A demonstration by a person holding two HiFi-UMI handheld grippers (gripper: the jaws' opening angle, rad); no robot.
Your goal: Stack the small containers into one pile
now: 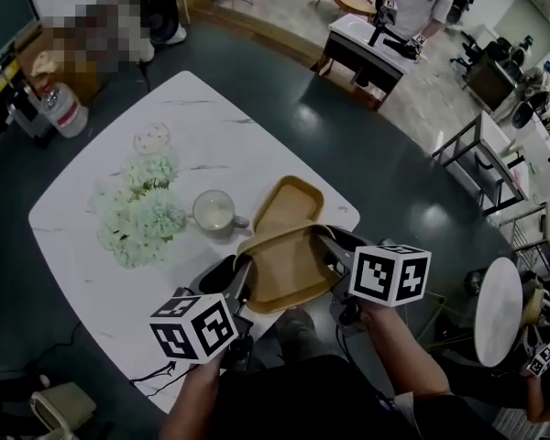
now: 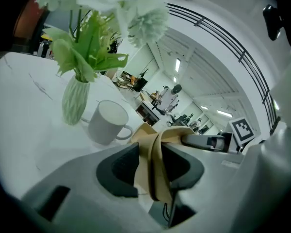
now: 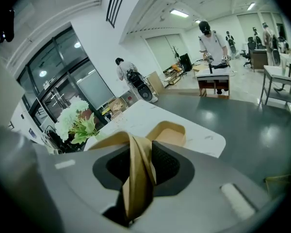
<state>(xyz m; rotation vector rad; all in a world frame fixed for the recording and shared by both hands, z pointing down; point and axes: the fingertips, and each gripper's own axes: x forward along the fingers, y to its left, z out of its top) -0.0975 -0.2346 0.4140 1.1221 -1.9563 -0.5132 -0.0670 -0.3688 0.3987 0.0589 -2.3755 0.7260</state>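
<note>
- Left gripper [image 1: 238, 278], nearest the person and on the near side of the mug [image 1: 213, 212], is clamped on one rim of the held container [image 1: 289, 273]. Its own view shows the tan rim pinched between both dark pads.
- The right gripper [image 1: 335, 253], to the near right of the mug, pinches the opposite rim the same way, with its jaws narrow and the rim edge-on between the pads.
- The held container, a shallow tan tray, hangs between the two grippers to the near right of the mug, partly out past the near edge of the table [image 1: 101, 282]. A grip on two opposite rims likely keeps it level for lowering.
- The second container [image 1: 289, 207], the same tan, lies flat on the table just right of the mug and looks like the base of the pile. The held one's far end overlaps its near end from above. Whether they touch cannot be told.
- Room is tight on the mug side, where the mug's handle points at the second container. To the right of that container the table edge runs close, with open dark floor beyond.
- A vase of pale flowers [image 1: 139, 211] stands just left of the mug, apart from both containers.
- Far beyond the mug, a bottle [image 1: 66, 108] stands off the table.
</note>
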